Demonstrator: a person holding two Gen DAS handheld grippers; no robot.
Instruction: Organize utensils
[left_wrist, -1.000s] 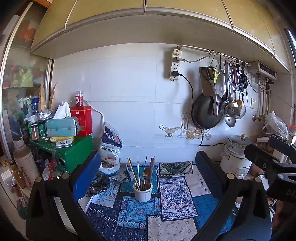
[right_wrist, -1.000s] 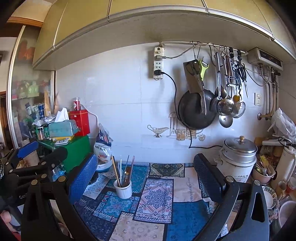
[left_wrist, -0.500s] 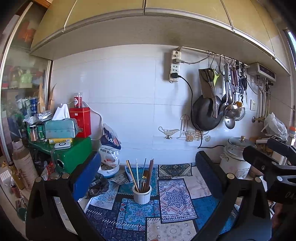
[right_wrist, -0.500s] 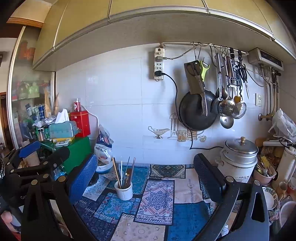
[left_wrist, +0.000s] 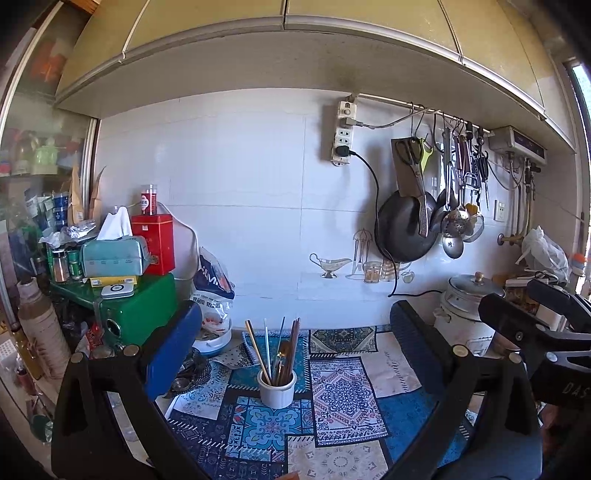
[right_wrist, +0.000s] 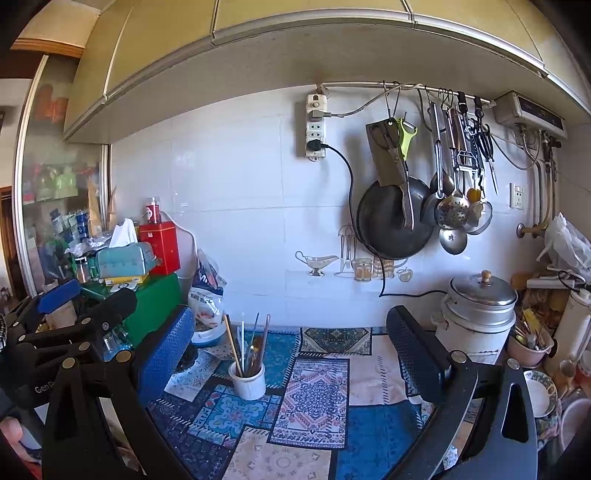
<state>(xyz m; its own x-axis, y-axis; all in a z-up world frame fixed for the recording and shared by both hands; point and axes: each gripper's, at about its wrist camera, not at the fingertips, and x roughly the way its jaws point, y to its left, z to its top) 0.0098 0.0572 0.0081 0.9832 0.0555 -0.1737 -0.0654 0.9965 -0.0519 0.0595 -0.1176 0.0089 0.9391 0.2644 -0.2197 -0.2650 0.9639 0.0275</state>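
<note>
A white cup (left_wrist: 277, 389) (right_wrist: 248, 380) stands on the patterned blue mat (left_wrist: 332, 413) (right_wrist: 314, 402) and holds chopsticks (left_wrist: 255, 349) (right_wrist: 232, 347) and other thin utensils. My left gripper (left_wrist: 293, 350) is open, empty, and raised well back from the cup. The right gripper (right_wrist: 290, 343) is also open and empty, with the cup below and left of its middle. Each gripper shows at the other view's edge: the right gripper (left_wrist: 535, 325) and the left gripper (right_wrist: 81, 306).
A green box (left_wrist: 140, 310) stacked with a tissue box and red tin stands at the left. A lidded pot (right_wrist: 480, 306) sits at the right, beside bowls (right_wrist: 528, 343) of utensils. A pan, ladles and scissors hang on the wall rail (right_wrist: 443, 92).
Both views have drawn back and risen slightly, so the cup sits a little farther away. Both grippers stay open and empty.
</note>
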